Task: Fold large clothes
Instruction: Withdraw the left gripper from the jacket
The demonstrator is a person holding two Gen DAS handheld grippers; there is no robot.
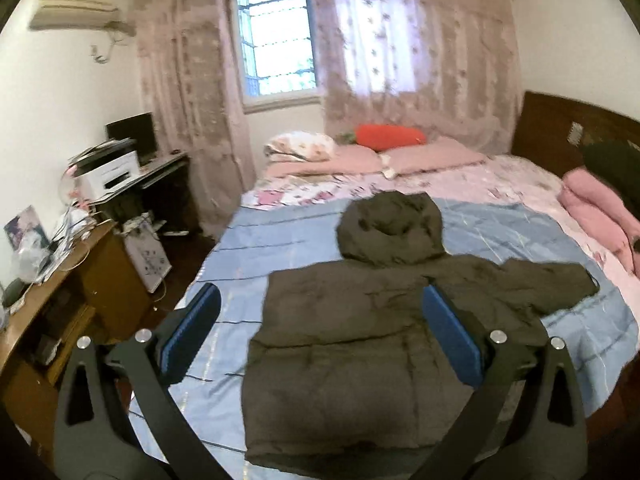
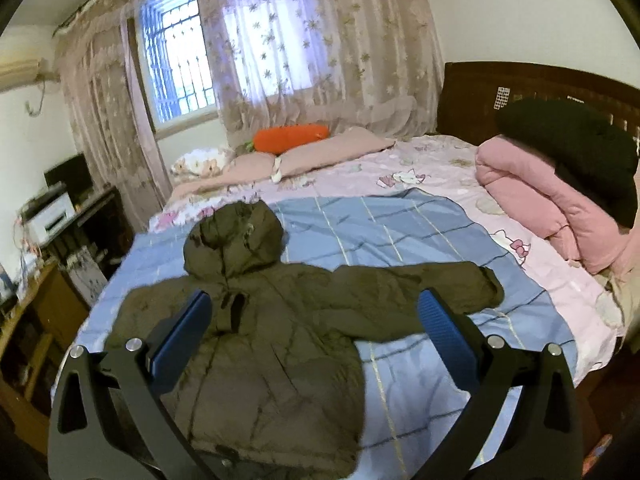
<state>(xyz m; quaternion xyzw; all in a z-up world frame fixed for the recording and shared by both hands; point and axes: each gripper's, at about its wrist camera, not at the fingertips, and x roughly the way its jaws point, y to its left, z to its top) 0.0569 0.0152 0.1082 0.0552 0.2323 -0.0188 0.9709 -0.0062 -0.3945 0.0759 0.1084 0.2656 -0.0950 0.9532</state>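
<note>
A dark olive hooded puffer jacket (image 1: 344, 344) lies flat on a blue checked sheet (image 1: 240, 264) on the bed, hood pointing away, one sleeve stretched out to the right. It also shows in the right wrist view (image 2: 280, 340). My left gripper (image 1: 320, 336) is open and empty, held above the jacket's body. My right gripper (image 2: 316, 336) is open and empty, held above the jacket's right side and sleeve (image 2: 420, 292). The jacket's left sleeve is not visible.
The bed has a pink patterned sheet (image 2: 400, 164), pillows and an orange cushion (image 2: 292, 136) at the far side, a folded pink quilt (image 2: 540, 200) with a black garment (image 2: 572, 144) at the right. A wooden desk (image 1: 60, 292) with clutter and a printer (image 1: 108, 176) stand left.
</note>
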